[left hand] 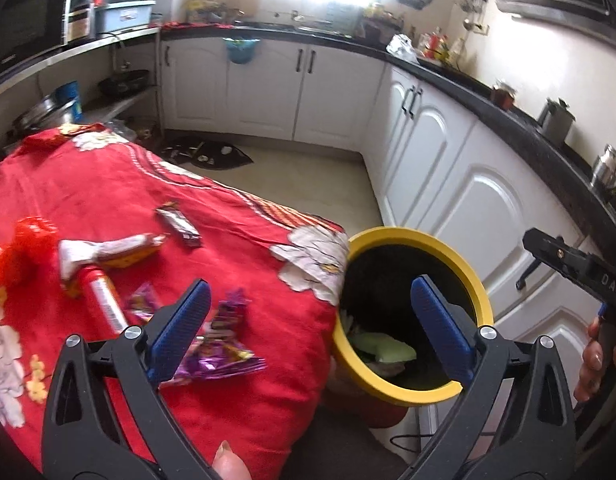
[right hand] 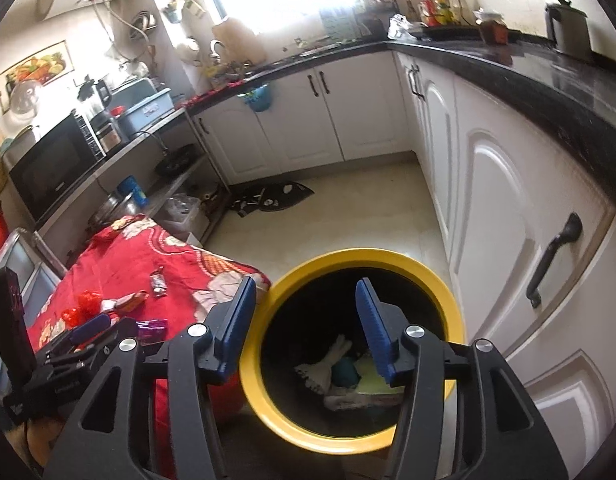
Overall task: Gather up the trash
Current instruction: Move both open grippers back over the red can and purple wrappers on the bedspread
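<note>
**Both grippers open at the bin, wrappers left on the cloth**

Left gripper [left hand: 308,320]: blue-padded jaws spread wide, nothing between them. It straddles the table edge, one pad over the red floral tablecloth [left hand: 108,200], the other over the mouth of the round yellow-rimmed black waste bin [left hand: 411,236].

Right gripper [right hand: 306,328]: jaws parted about halfway, empty, directly above the bin opening [right hand: 363,256]. Seen from the left wrist camera, its black body [left hand: 567,264] sits to the right of the bin, with the fingers of a hand [left hand: 591,360] on its handle.

Bin stands on the floor, rim touching the draped cloth edge. Inside: a pale green flat piece [left hand: 383,348], a whitish glove-like item [right hand: 323,360], something teal [right hand: 345,372], crumpled paper.

Trash on the cloth:
- crumpled purple foil wrappers [left hand: 224,344], just beside the left pad
- silver-and-red tube [left hand: 104,300]
- white and brown wrapper [left hand: 112,252]
- small dark foil bar wrapper [left hand: 178,226]
- red crinkled plastic [left hand: 24,248] at the far left

Surroundings: white cabinet doors [right hand: 499,200] close behind the bin, black countertop [right hand: 547,92] above, dark floor mat [right hand: 272,196] well apart
</note>
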Demonstrator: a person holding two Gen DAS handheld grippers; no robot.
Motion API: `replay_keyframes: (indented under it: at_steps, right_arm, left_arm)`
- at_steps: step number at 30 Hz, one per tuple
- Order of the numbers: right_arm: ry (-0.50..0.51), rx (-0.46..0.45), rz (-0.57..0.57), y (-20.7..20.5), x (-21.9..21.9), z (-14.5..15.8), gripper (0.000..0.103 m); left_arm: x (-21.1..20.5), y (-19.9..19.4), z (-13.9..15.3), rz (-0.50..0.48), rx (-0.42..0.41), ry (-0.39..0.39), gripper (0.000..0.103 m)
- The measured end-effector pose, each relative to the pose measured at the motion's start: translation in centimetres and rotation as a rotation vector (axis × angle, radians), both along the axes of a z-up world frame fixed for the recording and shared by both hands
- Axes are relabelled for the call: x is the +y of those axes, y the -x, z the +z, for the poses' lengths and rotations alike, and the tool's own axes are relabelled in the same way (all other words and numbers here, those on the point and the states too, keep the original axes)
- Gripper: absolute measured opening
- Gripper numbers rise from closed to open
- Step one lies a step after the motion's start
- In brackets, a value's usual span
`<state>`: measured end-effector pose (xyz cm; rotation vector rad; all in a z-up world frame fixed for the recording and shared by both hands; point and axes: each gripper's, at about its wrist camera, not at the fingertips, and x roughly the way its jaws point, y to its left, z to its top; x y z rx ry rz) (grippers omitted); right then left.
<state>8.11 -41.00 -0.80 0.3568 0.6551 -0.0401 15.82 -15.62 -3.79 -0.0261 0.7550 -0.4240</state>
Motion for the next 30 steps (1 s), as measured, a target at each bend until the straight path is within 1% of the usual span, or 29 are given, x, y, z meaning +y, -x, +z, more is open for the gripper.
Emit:
replay_keyframes:
  at_steps: [8,11,18,23,30]
  right_arm:
    - [0.016,-0.04,0.069,0.2,2.9,1.6,0.052]
    - [0.021,-0.055,0.091,0.3,3.9,2.0,0.055]
    - [0.029,-0.082,0.143,0.7,6.1,3.0,0.056]
    - [0.041,-0.094,0.191,0.6,7.9,3.4,0.057]
    - [0.061,-0.09,0.26,0.3,10.7,3.5,0.057]
  left_arm:
    - [3.7,0.3,1.8,0.085,-0.039,0.028,0.092]
    - [4.9,0.5,2.3,0.111,-0.051,0.04,0.092]
    - [7.8,0.7,3.3,0.169,-0.07,0.071,0.092]
    - [10.7,0.6,3.7,0.231,-0.078,0.097,0.092]
    - [14.9,0.6,3.7,0.326,-0.073,0.133,0.092]
